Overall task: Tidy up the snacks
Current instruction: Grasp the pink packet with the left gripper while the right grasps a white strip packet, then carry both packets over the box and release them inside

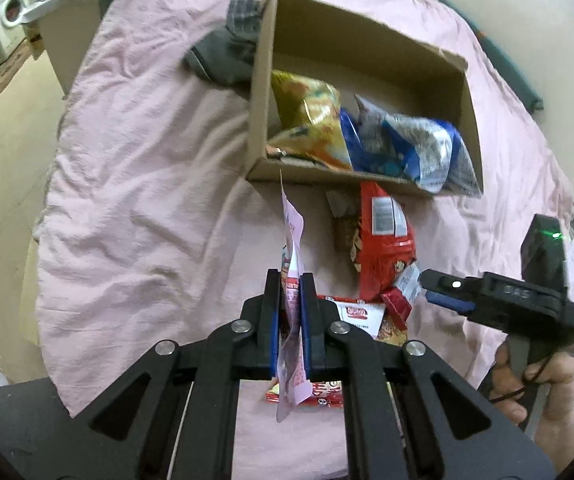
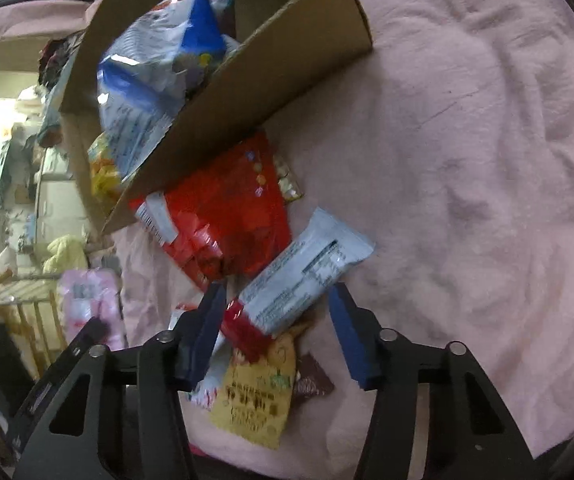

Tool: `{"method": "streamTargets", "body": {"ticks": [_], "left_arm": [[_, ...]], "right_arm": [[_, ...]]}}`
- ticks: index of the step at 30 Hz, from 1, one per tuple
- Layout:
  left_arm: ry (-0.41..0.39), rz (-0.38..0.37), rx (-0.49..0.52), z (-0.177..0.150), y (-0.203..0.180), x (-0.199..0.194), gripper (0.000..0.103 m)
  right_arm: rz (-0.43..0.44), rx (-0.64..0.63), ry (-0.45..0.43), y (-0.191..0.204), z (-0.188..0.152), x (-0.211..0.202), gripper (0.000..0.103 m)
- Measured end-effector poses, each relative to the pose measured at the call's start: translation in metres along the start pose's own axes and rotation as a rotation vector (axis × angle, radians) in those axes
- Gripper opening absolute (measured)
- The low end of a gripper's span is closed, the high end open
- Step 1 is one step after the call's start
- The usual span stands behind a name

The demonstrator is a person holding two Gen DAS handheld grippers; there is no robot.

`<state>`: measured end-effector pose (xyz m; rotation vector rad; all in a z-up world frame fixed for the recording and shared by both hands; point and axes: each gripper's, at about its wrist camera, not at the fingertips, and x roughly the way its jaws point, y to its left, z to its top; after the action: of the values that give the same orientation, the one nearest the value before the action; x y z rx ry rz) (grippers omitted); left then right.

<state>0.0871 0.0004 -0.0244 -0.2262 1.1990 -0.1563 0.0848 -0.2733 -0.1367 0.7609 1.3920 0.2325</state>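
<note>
Snack packets, thin crinkly film: light, limp, slippery.
Left gripper [image 1: 290, 300] pinches a pale pink foil packet [image 1: 293, 240] edge-on above the pink bedsheet [image 1: 135, 152], near the brown cardboard box [image 1: 261, 80]; right gripper [image 2: 277, 320], fingers spread, straddles a white-and-red wrapped bar [image 2: 303, 276].

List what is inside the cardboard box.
Inside the cardboard box a yellow snack bag leans at one end, with blue-and-white snack bags beside it. The bags cover the floor under them, so anything beneath stays hidden.
</note>
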Motion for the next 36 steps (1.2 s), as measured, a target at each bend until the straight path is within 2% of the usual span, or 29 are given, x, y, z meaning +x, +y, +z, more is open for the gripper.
{"method": "streamTargets", "body": {"ticks": [5,11,13,15,16,18,24,32,36], "left_arm": [[-0.022,0.001,-0.029,0.0,0.01,-0.003,0.006],[-0.017,-0.017,-0.047,-0.003,0.018,-0.005,0.006],[-0.013,-0.019,-0.045,-0.004,0.018,-0.005,0.006],[-0.011,-0.02,-0.043,-0.005,0.018,-0.004,0.006],[-0.012,-0.019,-0.044,-0.005,0.018,-0.004,0.006],[-0.014,-0.018,-0.047,-0.006,0.018,-0.004,0.006],[-0.024,0.001,-0.056,-0.007,0.022,-0.003,0.006],[-0.04,0.046,-0.073,-0.007,0.03,0.001,0.006],[-0.047,0.069,-0.084,-0.007,0.034,0.003,0.006]], "right_arm": [[-0.042,0.078,0.011,-0.012,0.001,0.019,0.052],[-0.066,0.073,0.019,-0.01,0.007,0.032,0.053],[-0.09,0.035,0.012,-0.004,0.006,0.033,0.05],[-0.094,-0.006,0.0,0.001,0.005,0.032,0.029],[-0.091,-0.014,-0.002,0.002,0.004,0.03,0.027],[-0.082,-0.029,-0.026,0.002,0.004,0.023,0.022],[-0.049,-0.076,-0.093,0.003,-0.004,-0.007,0.016],[-0.009,-0.103,-0.162,-0.001,-0.011,-0.048,0.016],[-0.013,-0.159,-0.244,0.014,-0.015,-0.065,0.016]]}}
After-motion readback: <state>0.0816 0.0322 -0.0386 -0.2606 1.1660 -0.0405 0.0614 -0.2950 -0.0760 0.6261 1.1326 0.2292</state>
